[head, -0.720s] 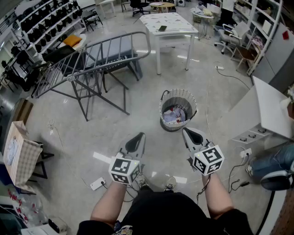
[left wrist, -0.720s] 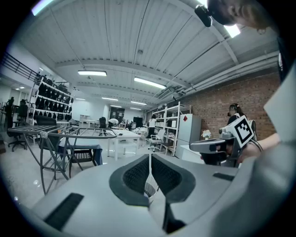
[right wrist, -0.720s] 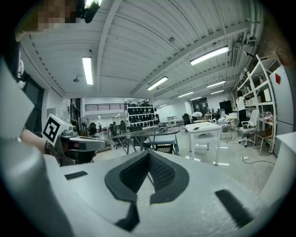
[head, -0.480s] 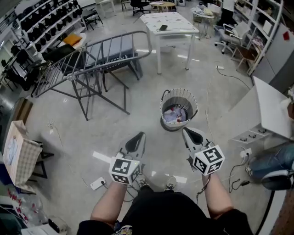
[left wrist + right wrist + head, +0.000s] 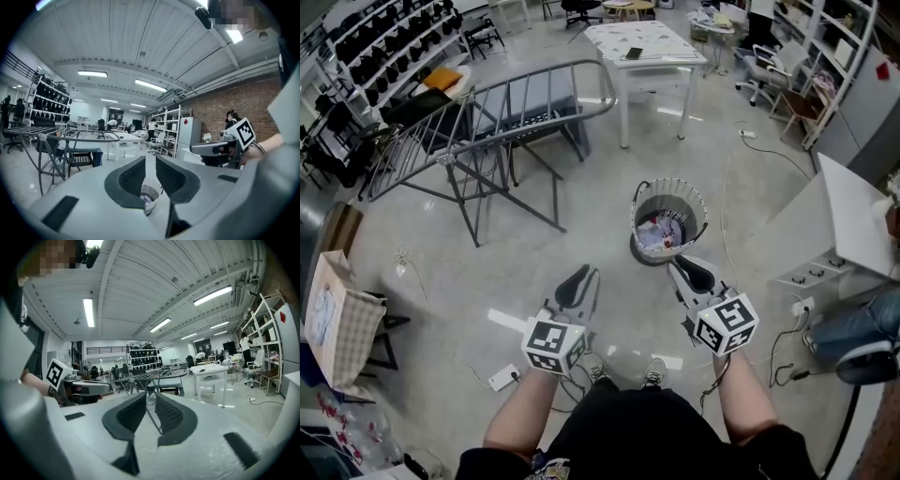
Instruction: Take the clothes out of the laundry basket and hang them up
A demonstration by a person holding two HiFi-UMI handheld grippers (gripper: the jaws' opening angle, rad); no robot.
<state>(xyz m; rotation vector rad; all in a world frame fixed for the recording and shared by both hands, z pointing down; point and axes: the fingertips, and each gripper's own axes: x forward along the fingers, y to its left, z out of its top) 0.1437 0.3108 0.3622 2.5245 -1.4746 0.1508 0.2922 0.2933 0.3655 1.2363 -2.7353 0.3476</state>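
Now the left tongs and right tongs sit a shade nearer the laundry basket than a moment ago, as the person has edged forward. Each pair stands slightly parted with nothing between the pads. Both are held out side by side, tipped a little downward. The basket stands on the floor just beyond the right tongs. The clothes inside are too crumpled to tell apart. The drying rack stands well off to the left.

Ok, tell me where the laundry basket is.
In the head view the laundry basket stands on the floor just beyond the right gripper, right of the drying rack and nearer than the white table.
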